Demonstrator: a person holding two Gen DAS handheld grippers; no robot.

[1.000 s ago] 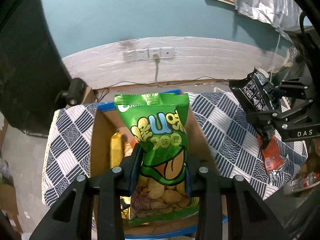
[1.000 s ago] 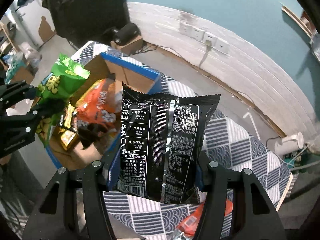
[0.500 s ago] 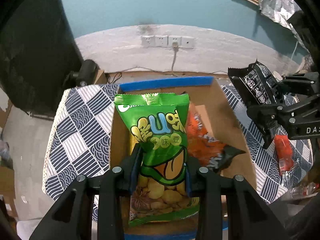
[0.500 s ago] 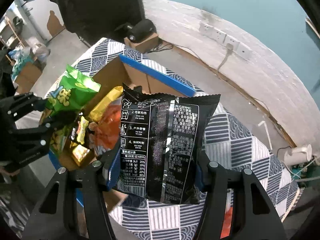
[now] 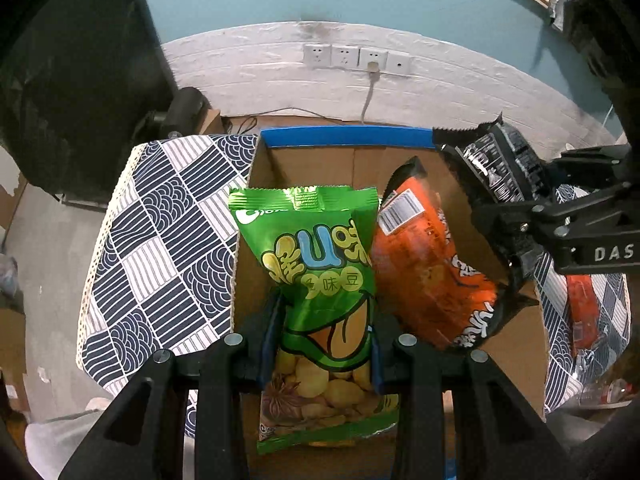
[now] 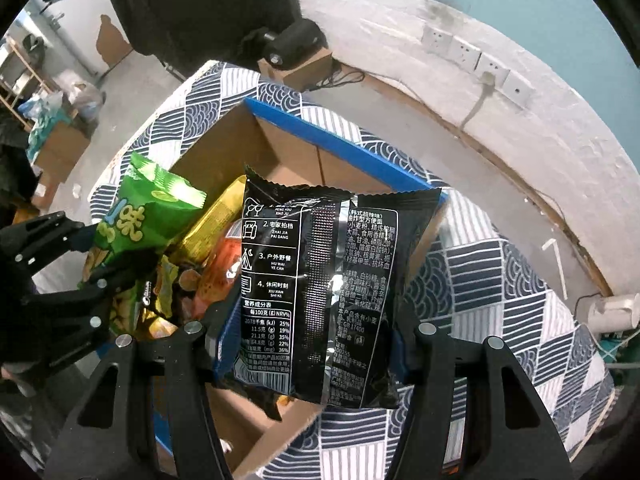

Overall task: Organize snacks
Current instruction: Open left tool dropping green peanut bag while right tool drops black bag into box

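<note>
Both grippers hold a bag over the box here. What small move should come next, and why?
Probably lower the left gripper and release the green bag into the cardboard box. It hangs over the box's left part, beside the orange bag already inside. The right gripper, shut on the black bag, sits nearer the box's edge.

Orange bag [image 5: 432, 264] crowding box's [image 5: 344, 136] right

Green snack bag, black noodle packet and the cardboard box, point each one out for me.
green snack bag [image 5: 320, 264], left wrist view, printed front.
black noodle packet [image 6: 320, 292], right wrist view, back panel.
cardboard box [image 5: 344, 136], left wrist view, blue far rim.
</note>
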